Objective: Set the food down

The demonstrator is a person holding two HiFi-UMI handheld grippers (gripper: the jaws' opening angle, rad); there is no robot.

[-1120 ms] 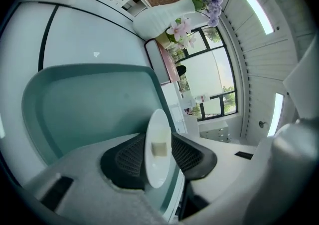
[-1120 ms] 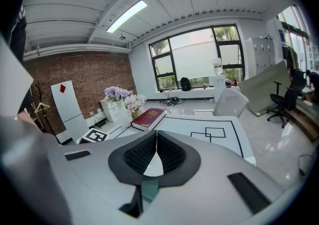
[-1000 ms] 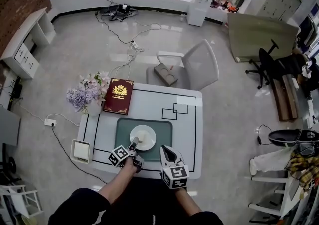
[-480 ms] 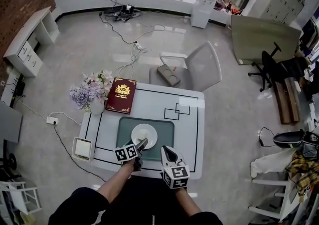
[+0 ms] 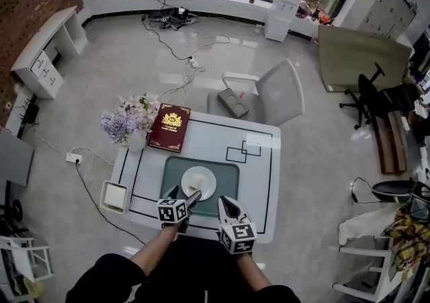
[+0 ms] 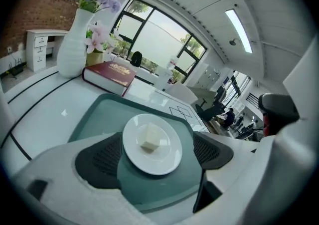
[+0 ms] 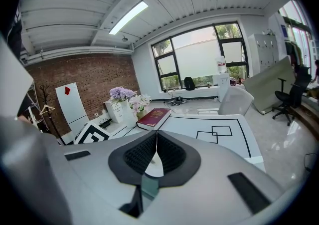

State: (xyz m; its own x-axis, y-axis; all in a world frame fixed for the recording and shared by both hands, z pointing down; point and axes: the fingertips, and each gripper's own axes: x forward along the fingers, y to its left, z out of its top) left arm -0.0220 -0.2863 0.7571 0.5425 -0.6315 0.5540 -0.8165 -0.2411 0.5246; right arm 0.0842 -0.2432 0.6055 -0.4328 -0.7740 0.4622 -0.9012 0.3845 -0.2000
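- Left gripper view: the left gripper (image 6: pixel 157 161) has its jaws at full width, they have just been opening, and they grip nothing. The plate (image 6: pixel 167 160) only shows in the gap between them, and the pads do not press on it.
- The food (image 6: pixel 149 138) lies near the middle of the plate, which sits on the green mat (image 6: pixel 99 114) on the worktop (image 6: pixel 45 114). I judge that the setting down is done and the step in hand is the release.
- To do it well, I would draw the left gripper back along its own line and a little up, with the jaws kept wide, so that no pad catches the near rim and shifts the plate.
- The right gripper (image 7: pixel 156 141) has its jaws together with nothing between them. It hangs just beside the left one and should keep off the mat.
- The food is a small pale block, nearly a cube, resting flat. I see no clear long axis. One upright edge is turned roughly towards the left gripper.
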